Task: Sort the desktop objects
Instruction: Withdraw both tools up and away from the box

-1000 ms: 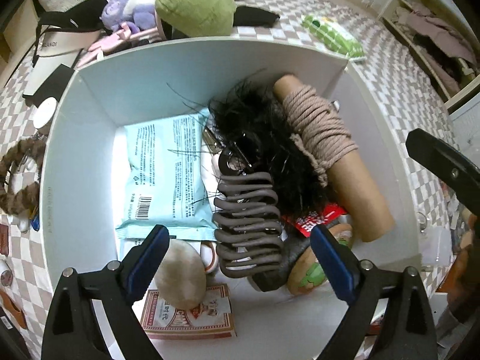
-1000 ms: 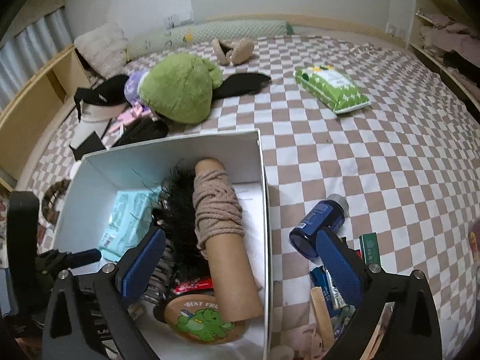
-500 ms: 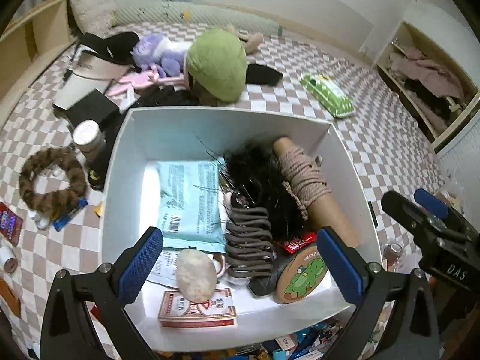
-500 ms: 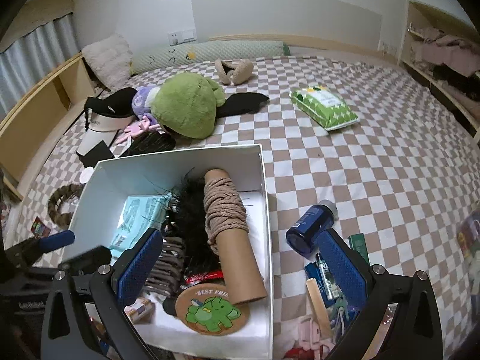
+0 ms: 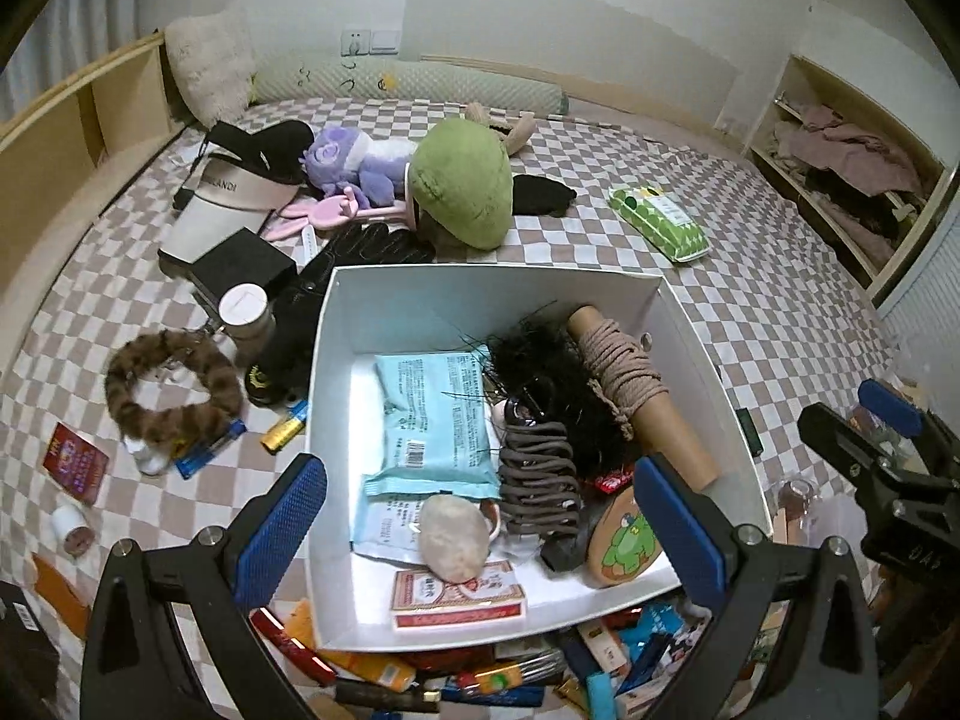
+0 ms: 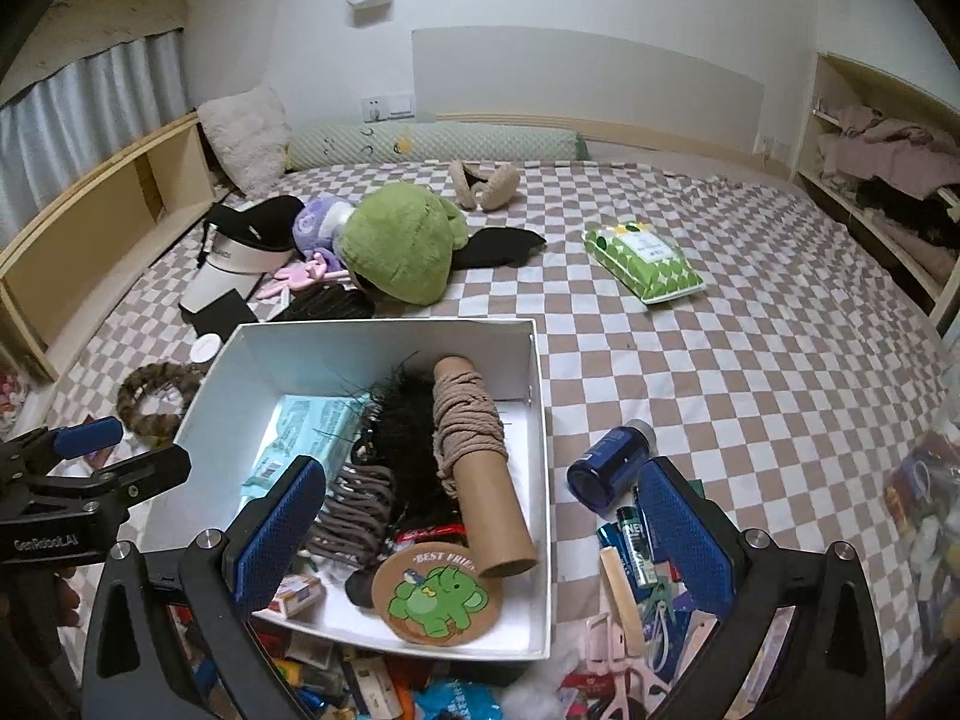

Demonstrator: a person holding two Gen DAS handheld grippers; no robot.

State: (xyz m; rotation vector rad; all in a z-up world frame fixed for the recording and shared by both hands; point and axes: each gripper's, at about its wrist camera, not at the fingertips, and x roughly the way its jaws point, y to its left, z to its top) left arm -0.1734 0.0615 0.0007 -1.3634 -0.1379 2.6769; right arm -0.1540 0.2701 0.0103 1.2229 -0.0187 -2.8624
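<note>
Both grippers hover above the near edge of the white box, which sits on the checkered bed. The left gripper has its jaws spread wide and holds nothing; the right gripper is likewise released and empty. Inside the box lie a light-blue packet, a brown hair claw, a cardboard tube wound with cord and a round frog coaster (leaning, it seems, on the tube's end). A blue bottle lies just right of the box.
</note>
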